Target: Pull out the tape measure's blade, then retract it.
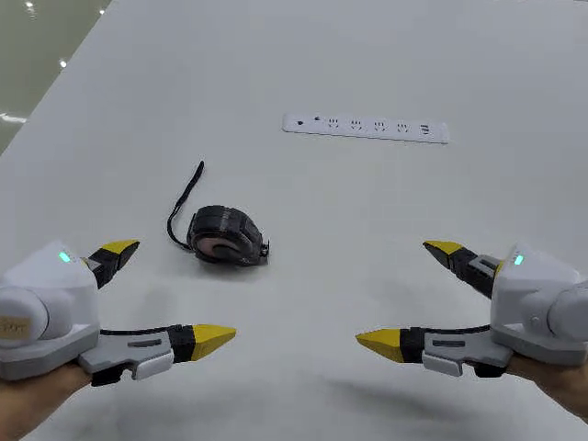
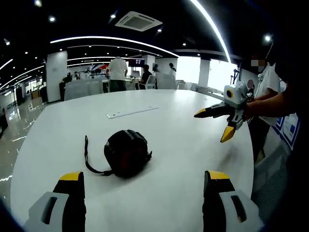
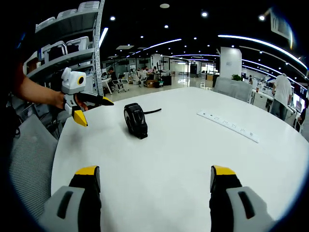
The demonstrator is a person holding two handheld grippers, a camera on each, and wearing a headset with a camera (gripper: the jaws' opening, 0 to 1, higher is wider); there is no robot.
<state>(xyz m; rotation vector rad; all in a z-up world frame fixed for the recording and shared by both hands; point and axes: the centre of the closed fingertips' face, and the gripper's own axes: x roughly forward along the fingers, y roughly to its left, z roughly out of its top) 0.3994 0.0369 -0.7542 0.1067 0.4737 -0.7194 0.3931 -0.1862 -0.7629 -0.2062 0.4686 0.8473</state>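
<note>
A black tape measure [image 1: 226, 235] with a black wrist strap [image 1: 185, 200] lies on the white table [image 1: 367, 55], its blade fully inside. My left gripper [image 1: 165, 287] is open at the near left, a short way in front of the tape measure [image 2: 126, 152]. My right gripper [image 1: 410, 296] is open at the near right, farther from the tape measure [image 3: 135, 120]. Nothing sits between either pair of yellow-tipped fingers. In the left gripper view the right gripper [image 2: 213, 123] appears at the right; in the right gripper view the left gripper [image 3: 94, 110] appears at the left.
A white power strip [image 1: 366, 128] lies flat on the table beyond the tape measure. The table's left edge [image 1: 46, 92] runs diagonally at the far left. Shelving, chairs and several people stand in the room behind.
</note>
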